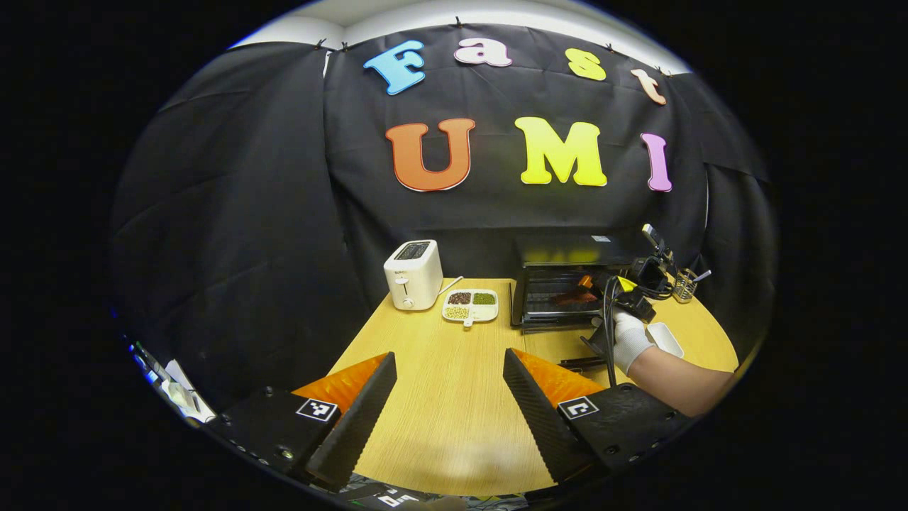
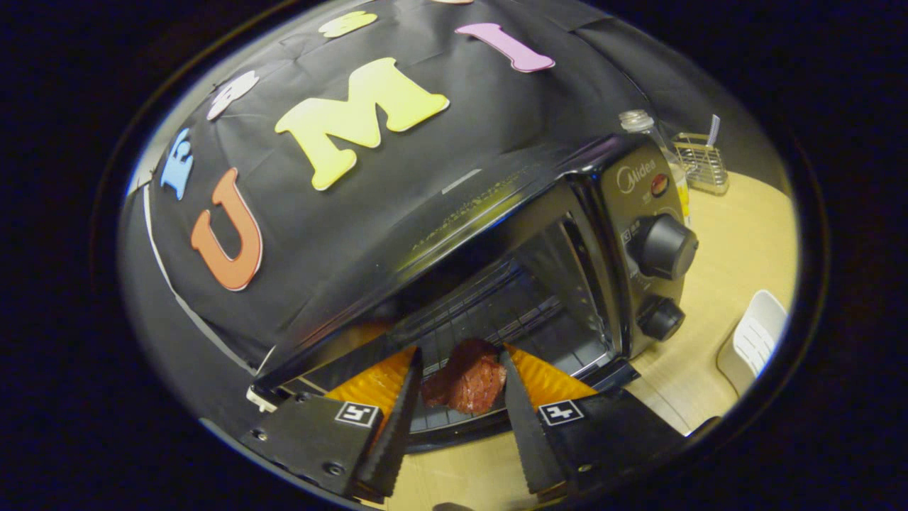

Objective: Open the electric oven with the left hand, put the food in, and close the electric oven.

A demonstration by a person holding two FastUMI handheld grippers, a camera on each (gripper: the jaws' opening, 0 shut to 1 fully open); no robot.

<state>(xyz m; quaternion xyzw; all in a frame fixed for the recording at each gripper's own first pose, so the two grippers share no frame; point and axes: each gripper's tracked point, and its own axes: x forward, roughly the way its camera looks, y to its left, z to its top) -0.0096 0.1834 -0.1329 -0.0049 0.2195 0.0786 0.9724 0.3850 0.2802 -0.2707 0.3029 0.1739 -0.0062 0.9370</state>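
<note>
Black cloth backs a wooden table (image 1: 440, 397). At its one o'clock corner, the electric oven (image 2: 496, 234) stands open; the right tool (image 2: 461, 397), jaws parted, flanks reddish food (image 2: 468, 380) on the rack. The left tool (image 1: 450, 397) hangs open. Risk: fingers snagging the rack. Oven panel reads "Midea".

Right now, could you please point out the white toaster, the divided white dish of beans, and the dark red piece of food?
white toaster (image 1: 413, 275), left gripper view, front face.
divided white dish of beans (image 1: 470, 306), left gripper view, centre divider.
dark red piece of food (image 2: 468, 380), right gripper view, its middle, between the tongs.
</note>
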